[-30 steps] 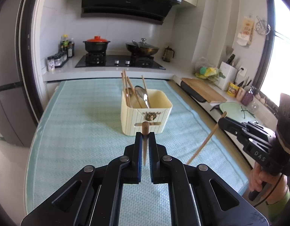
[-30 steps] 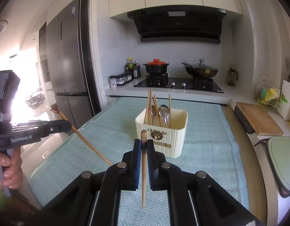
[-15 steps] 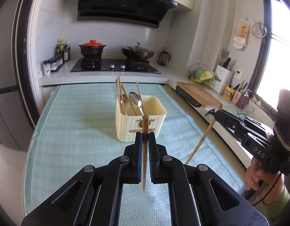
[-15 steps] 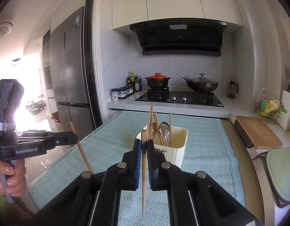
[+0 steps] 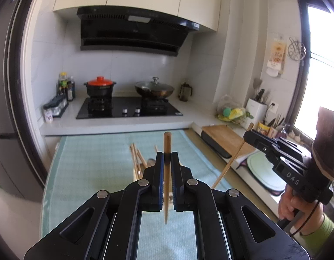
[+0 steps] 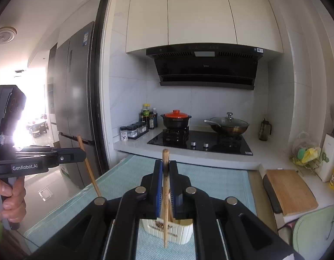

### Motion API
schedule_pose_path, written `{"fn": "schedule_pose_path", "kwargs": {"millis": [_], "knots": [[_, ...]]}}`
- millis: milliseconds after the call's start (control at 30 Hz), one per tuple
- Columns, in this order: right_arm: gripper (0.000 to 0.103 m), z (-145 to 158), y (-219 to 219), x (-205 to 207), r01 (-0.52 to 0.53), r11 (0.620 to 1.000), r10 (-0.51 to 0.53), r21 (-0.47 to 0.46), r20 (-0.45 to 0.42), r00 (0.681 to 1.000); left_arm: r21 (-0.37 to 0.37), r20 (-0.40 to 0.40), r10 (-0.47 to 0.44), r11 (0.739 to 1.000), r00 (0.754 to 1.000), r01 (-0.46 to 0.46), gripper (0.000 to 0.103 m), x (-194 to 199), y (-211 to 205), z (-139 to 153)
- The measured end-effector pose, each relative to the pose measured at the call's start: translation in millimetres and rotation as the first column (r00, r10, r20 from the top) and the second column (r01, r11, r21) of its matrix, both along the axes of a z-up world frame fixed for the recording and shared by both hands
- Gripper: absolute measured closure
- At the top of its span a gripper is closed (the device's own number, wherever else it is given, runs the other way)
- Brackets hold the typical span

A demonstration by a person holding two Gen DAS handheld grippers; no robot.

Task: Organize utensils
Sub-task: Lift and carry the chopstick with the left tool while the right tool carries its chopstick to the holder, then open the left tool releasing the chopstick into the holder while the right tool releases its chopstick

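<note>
My left gripper [image 5: 167, 158] is shut on a wooden chopstick [image 5: 166, 177] held upright, tip down. My right gripper [image 6: 166, 169] is shut on a second wooden chopstick [image 6: 165, 197], also upright. The cream utensil holder [image 6: 167, 231] stands on the table below both grippers, mostly hidden behind the fingers; several chopsticks [image 5: 135, 158] stick out of it in the left wrist view. The right gripper also shows at the right of the left wrist view [image 5: 249, 135], and the left gripper at the left of the right wrist view [image 6: 80, 151], each with its chopstick slanting down.
A pale green cloth [image 5: 91, 162] covers the table. Behind it are a stove [image 5: 128, 108] with a red-lidded pot [image 5: 99, 86] and a wok [image 5: 154, 90]. A cutting board [image 6: 290, 190] and a mat lie on the counter to the right. A fridge [image 6: 73, 86] stands left.
Both grippers have risen and tilted up, each still holding its chopstick. The holder has dropped low in both views, now mostly behind the fingers.
</note>
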State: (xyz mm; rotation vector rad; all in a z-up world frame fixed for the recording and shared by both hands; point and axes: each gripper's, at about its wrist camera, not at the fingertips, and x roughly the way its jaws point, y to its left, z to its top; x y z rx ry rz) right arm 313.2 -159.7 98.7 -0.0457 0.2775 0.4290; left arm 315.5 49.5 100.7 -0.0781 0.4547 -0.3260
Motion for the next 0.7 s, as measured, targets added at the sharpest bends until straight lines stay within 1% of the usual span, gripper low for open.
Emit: {"fn": "schedule_pose_path", "kwargs": {"millis": [133,200,267,367,500,600,700], "knots": [[0.096,19.8,6.6,35.0,-0.009,1.000,0.009,-0.012,0.017,1.000,0.016,0.017,0.017,1.000,1.000,-0.017,0.099,39.7,-9.5,13.0],[0.096,21.6,10.5,53.8,-0.008,1.000,0.009,-0.026,0.017,1.000,0.030,0.017,0.032,0.999,0.999,-0.032,0.099,58.5,-13.1,11.5],[0.097,16.5,13.8,70.1,-0.004,0.999,0.005,-0.047,0.012,1.000,0.035,0.003,0.043,0.998,0.999,-0.043,0.099,77.8,-15.5,5.6],[0.096,0.9,16.5,94.8,-0.012,0.999,0.010,-0.052,-0.028,1.000,0.030,-0.047,0.042,0.999,0.998,-0.040,0.099,103.3,-18.1,-12.8],[0.097,-29.3,14.1,124.0,-0.016,0.998,0.009,-0.056,-0.123,0.992,0.035,-0.128,0.041,0.999,0.991,-0.037,0.099,127.7,-22.2,-47.2],[0.097,-57.7,13.9,146.9,-0.021,0.997,0.003,-0.080,-0.212,0.977,0.043,-0.194,0.042,0.998,0.980,-0.034,0.099,144.9,-26.2,-74.1],[0.097,-88.3,14.5,170.9,-0.023,0.994,-0.009,-0.102,-0.301,0.954,0.053,-0.249,0.041,0.998,0.968,-0.029,0.099,161.2,-31.8,-94.1]]}}
